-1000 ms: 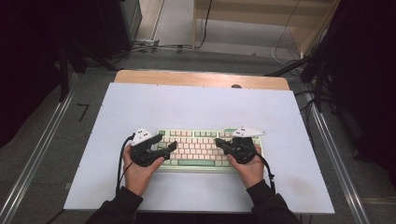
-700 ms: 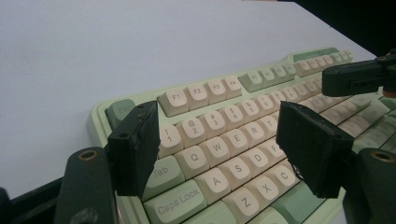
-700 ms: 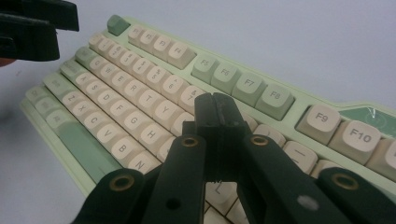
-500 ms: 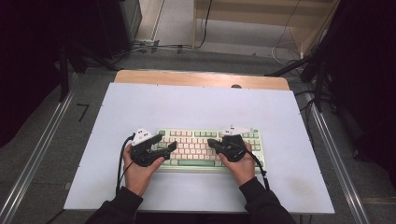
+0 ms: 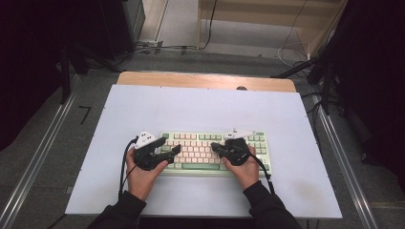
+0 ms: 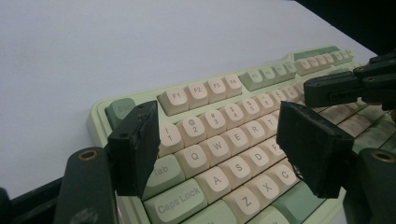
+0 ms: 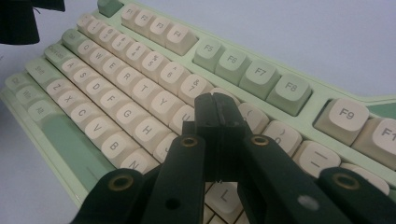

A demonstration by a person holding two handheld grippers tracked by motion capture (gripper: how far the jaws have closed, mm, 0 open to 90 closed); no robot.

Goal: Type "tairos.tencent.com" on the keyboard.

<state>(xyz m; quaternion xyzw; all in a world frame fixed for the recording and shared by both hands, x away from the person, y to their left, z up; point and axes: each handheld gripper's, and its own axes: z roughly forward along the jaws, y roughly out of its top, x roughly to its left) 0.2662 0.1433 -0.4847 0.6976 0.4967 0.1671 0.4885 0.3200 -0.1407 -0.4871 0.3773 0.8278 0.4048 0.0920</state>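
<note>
A green and cream keyboard (image 5: 200, 143) lies on the white table near its front edge. My left gripper (image 5: 175, 150) hangs over the keyboard's left end with its jaws open. In the left gripper view, the left gripper (image 6: 224, 147) has the Q, W, A and S keys (image 6: 219, 154) showing between its pads and holds nothing. My right gripper (image 5: 215, 146) is over the right half and points left. In the right gripper view, the right gripper (image 7: 217, 106) is shut and empty, its tip low over the keys beside U (image 7: 184, 114). I cannot tell whether it touches a key.
The white table top (image 5: 191, 109) has open surface behind and to both sides of the keyboard. A wooden strip (image 5: 205, 80) runs along its far edge. Metal rails (image 5: 40, 157) flank the table, and cables lie on the floor beyond.
My right gripper has shifted a little to the left over the keyboard. The left gripper has stayed where it was.
</note>
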